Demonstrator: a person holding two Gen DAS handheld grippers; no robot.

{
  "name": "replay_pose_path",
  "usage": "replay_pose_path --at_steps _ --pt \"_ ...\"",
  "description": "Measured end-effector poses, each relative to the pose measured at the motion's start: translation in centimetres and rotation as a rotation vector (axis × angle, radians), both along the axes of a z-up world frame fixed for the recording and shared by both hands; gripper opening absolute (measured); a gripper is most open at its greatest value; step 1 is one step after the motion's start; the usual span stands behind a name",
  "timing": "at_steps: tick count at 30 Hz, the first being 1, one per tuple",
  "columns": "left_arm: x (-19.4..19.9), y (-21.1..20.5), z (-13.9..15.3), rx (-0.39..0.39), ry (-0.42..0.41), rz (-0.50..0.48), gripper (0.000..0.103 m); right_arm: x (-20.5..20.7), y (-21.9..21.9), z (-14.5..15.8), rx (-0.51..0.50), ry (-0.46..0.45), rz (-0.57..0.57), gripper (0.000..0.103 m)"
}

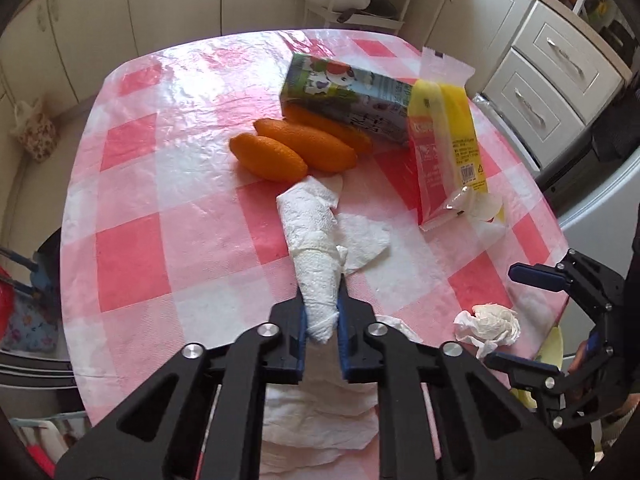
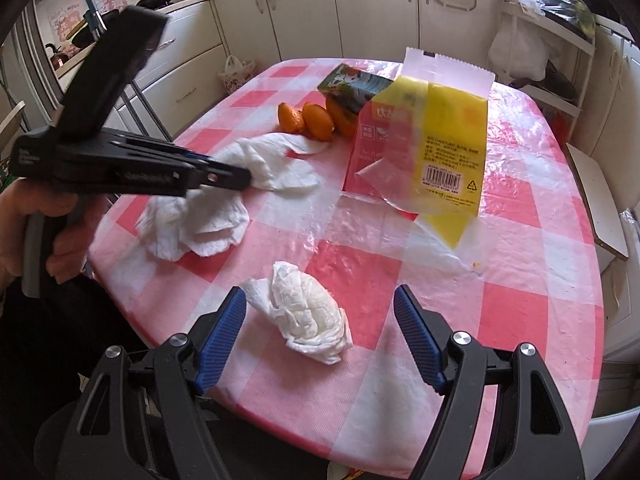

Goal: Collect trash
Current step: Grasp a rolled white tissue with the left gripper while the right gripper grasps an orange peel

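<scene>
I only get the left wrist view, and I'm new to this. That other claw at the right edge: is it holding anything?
Observer: No. The right gripper is open. The tissue wad lies between its fingers, not pinched.
Operator: And who holds my claw, the one pinching the towel?
Observer: A hand is wrapped around the left gripper's handle.

Pink-white check tablecloth (image 1: 132, 256) (orange peels (image 1: 296, 148)).
</scene>
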State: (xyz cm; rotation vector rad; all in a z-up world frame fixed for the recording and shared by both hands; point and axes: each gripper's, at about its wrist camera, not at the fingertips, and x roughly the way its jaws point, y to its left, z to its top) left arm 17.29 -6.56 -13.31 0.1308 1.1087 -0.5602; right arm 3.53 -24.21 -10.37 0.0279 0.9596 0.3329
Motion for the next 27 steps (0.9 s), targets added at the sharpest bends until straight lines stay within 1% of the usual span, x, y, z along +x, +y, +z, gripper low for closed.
replay_pose_path --at_steps 7,10,13,16,19,22,27 --pt "0.4 3.8 2.1 -0.098 -0.013 0.063 0.009 1.5 0.6 1.5 0.012 -0.024 0.015 0.073" --pt "0.6 5.8 3.4 -0.14 -0.04 0.118 0.009 2.8 1.6 2.4 0.024 -0.035 0.039 0.073" --pt "0.7 7.9 5.0 -0.195 -0.088 0.189 0.009 4.5 3.4 3.5 0.018 -0.056 0.076 0.073" --pt "0.9 9.7 6.0 -0.254 -0.107 0.247 0.009 6.6 5.5 4.2 0.008 -0.081 0.117 0.073" --pt "0.8 10.4 6.4 -0.278 -0.12 0.268 0.009 9.1 7.5 4.1 0.0 -0.082 0.145 0.073" --pt "0.8 11.0 7.0 -0.292 -0.142 0.284 0.009 11.9 8.8 3.5 -0.012 -0.071 0.145 0.064" --pt "0.9 11.5 7.3 -0.306 -0.155 0.287 0.009 15.7 9.4 2.6 -0.028 -0.037 0.118 0.059"
